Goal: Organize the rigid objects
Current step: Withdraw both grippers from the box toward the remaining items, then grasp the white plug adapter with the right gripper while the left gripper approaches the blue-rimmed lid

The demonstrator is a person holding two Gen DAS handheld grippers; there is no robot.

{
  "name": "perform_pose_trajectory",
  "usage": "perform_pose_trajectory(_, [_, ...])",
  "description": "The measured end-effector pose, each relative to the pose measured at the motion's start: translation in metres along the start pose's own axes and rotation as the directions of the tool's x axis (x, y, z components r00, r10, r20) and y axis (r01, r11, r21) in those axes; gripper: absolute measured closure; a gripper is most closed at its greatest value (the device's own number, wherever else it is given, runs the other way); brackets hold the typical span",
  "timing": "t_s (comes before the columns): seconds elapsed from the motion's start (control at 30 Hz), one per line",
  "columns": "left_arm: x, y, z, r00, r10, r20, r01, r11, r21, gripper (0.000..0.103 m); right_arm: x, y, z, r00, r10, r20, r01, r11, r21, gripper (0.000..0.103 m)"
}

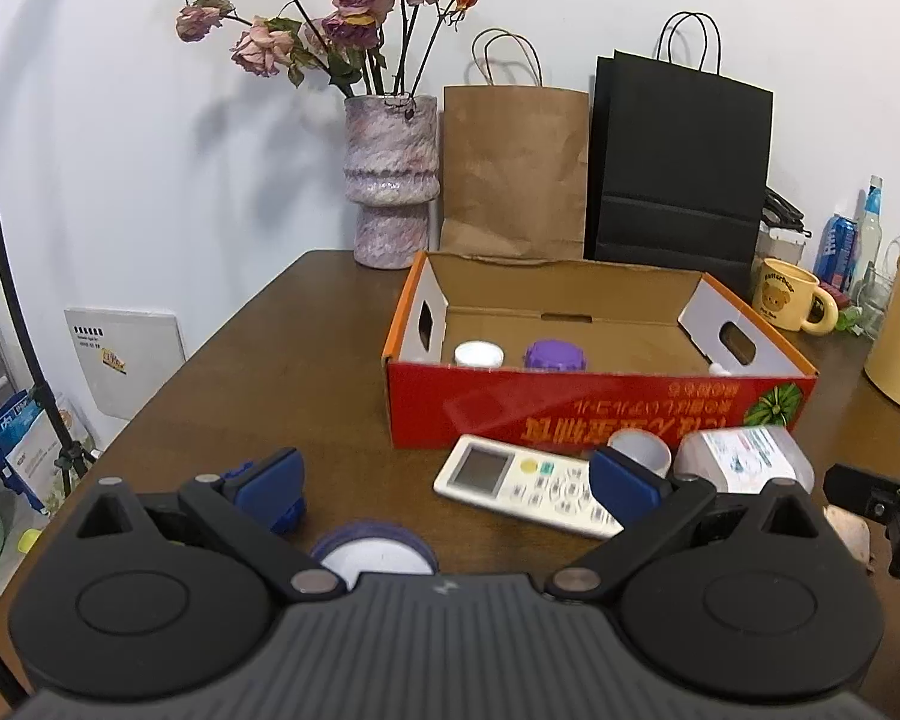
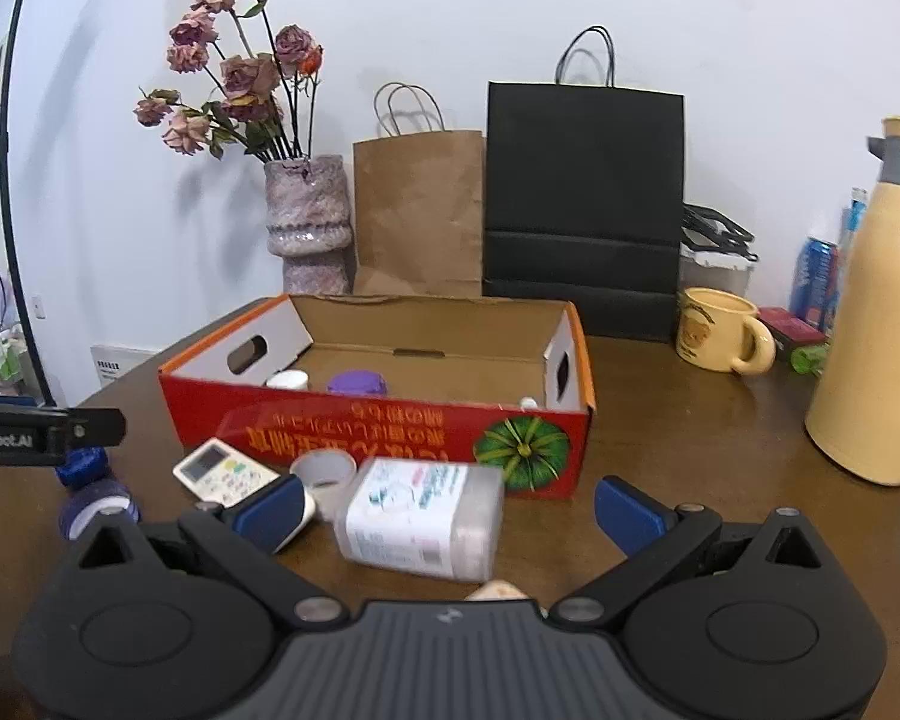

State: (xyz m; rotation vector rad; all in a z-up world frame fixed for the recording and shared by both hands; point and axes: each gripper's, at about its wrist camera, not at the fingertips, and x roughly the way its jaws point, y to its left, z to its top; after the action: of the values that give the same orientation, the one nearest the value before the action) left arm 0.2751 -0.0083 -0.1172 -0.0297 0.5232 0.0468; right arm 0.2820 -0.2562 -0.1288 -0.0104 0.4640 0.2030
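A red cardboard box (image 1: 600,414) (image 2: 390,438) stands open on the brown table. Inside it sit a white-capped jar (image 1: 479,354) (image 2: 288,381) and a purple-capped jar (image 1: 555,355) (image 2: 357,384). In front of the box lie a white remote (image 1: 528,486) (image 2: 225,471), a tape roll (image 1: 639,450) (image 2: 323,471) and a clear plastic bottle on its side (image 1: 744,456) (image 2: 423,519). A purple-rimmed jar (image 1: 373,552) (image 2: 97,507) sits just under my left gripper (image 1: 447,483), which is open and empty. My right gripper (image 2: 450,513) is open, its jaws either side of the clear bottle.
A vase of dried roses (image 1: 390,180) (image 2: 309,222), a brown paper bag (image 1: 513,168) (image 2: 417,210) and a black bag (image 1: 681,162) (image 2: 582,210) stand behind the box. A yellow mug (image 1: 792,303) (image 2: 720,330) and a yellow thermos (image 2: 876,324) stand at the right. A blue cap (image 2: 81,465) lies at the left.
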Motion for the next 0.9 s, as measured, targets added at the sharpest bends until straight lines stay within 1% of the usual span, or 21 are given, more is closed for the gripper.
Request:
perform_pose_trajectory(0.23, [-0.009,0.005,-0.017,1.000,0.002,-0.027,-0.001,1.000,0.017,0.000,-0.016,0.001,-0.020,1.000,-0.026,-0.015,0.026,0.999,-0.028,0.000])
perform_pose_trajectory(0.43, [-0.016,0.008,-0.030,0.999,0.000,-0.042,0.001,1.000,0.014,0.000,-0.023,-0.003,-0.032,0.999,-0.014,-0.043,0.013,1.000,-0.025,0.000])
perform_pose_trajectory(0.57, [-0.020,0.012,-0.036,0.999,0.012,-0.050,-0.012,1.000,0.008,0.000,-0.027,-0.008,-0.039,0.998,-0.010,-0.056,0.008,0.999,-0.033,0.000])
perform_pose_trajectory(0.77, [-0.019,0.018,-0.041,0.998,0.024,-0.062,-0.025,1.000,-0.010,0.000,-0.021,-0.016,-0.044,0.996,-0.014,-0.084,0.012,1.000,-0.023,0.000])
perform_pose_trajectory(0.9, [-0.019,0.020,-0.042,0.997,0.026,-0.066,-0.028,0.999,-0.019,0.000,-0.007,-0.017,-0.040,0.994,-0.010,-0.113,0.005,0.999,-0.042,0.000])
